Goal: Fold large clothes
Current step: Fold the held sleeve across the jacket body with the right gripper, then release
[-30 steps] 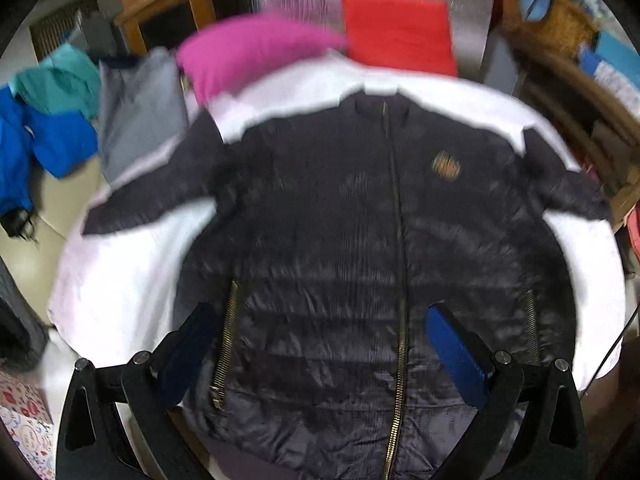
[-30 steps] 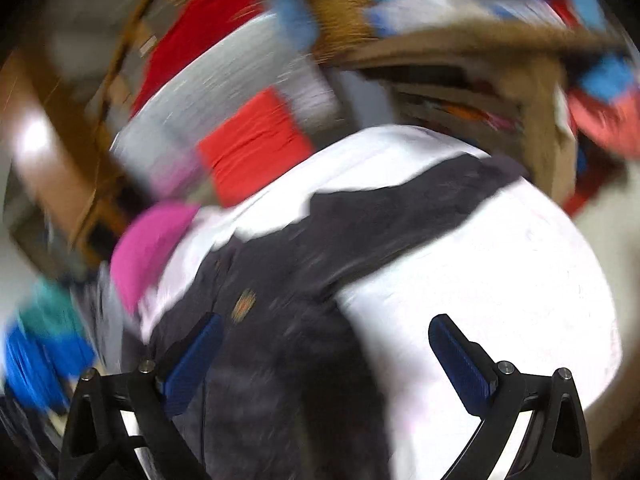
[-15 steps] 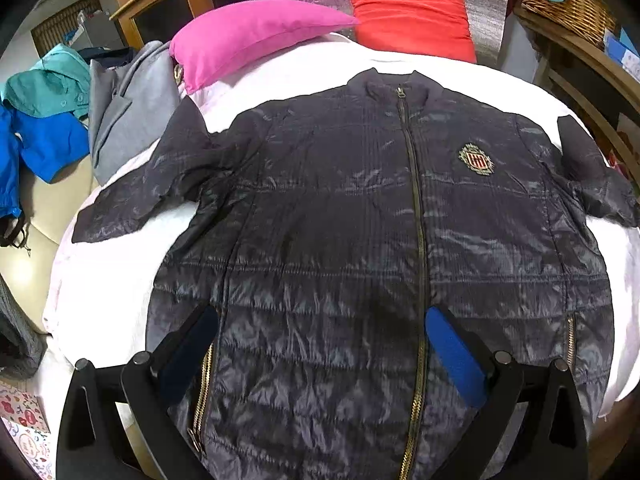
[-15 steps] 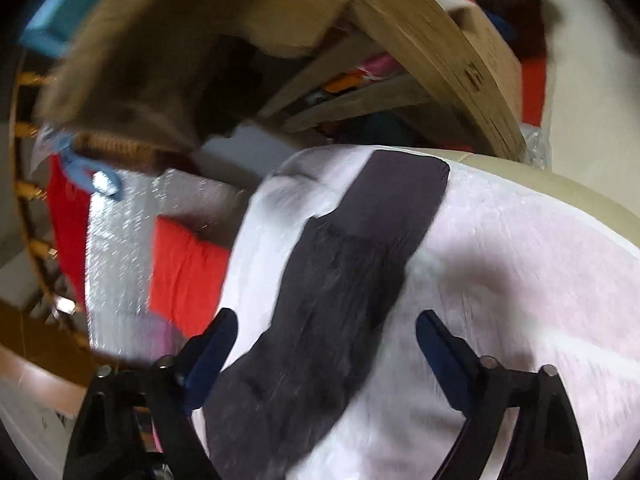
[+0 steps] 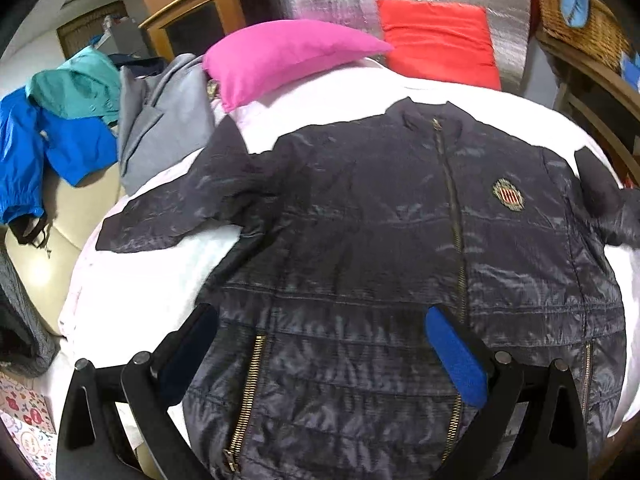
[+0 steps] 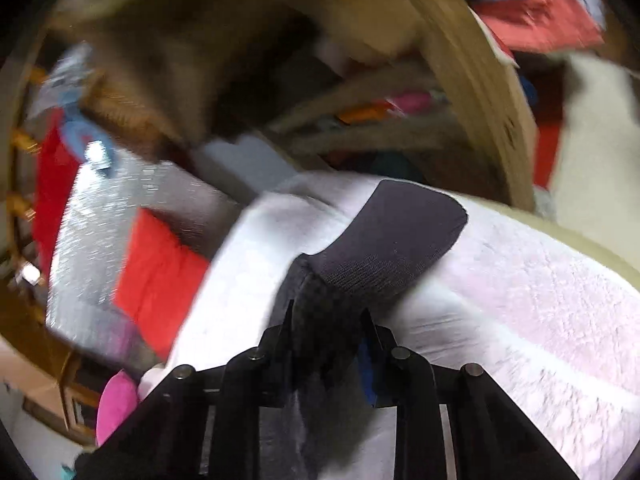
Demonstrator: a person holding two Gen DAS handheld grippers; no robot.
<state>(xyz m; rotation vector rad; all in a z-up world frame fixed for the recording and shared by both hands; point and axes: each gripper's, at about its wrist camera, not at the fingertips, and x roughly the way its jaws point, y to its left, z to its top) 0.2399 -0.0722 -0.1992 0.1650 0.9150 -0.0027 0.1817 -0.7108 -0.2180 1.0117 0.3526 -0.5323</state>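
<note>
dark quilted jacket lies flat, front up, zipped, on the white-covered bed. collar points away toward the pink pillow and red pillow; hem is nearest the left gripper. long axis runs along the zip, hem to collar, roughly straight ahead of the left jaws. both sleeves spread out sideways, across that axis.

left jaws: wide open, nothing between the pads, hovering over the lower body of the jacket near the hem and pocket zip.

right gripper: jaws have just been closing and are now clamped on the right sleeve just behind its knit cuff. cuff sticks out past the fingertips, pointing away from the jacket body toward the bed edge and the wooden shelving. right wrist view is blurred, so pad contact is read from the bunched cloth between the tips.

key relation, as a judgement: the sleeve's long axis runs outward from the body, and the right hand has its far end; the fold calls for carrying the cuff back across toward the zip line. left sleeve lies out to the left, closer to the left hand, untouched.
</note>
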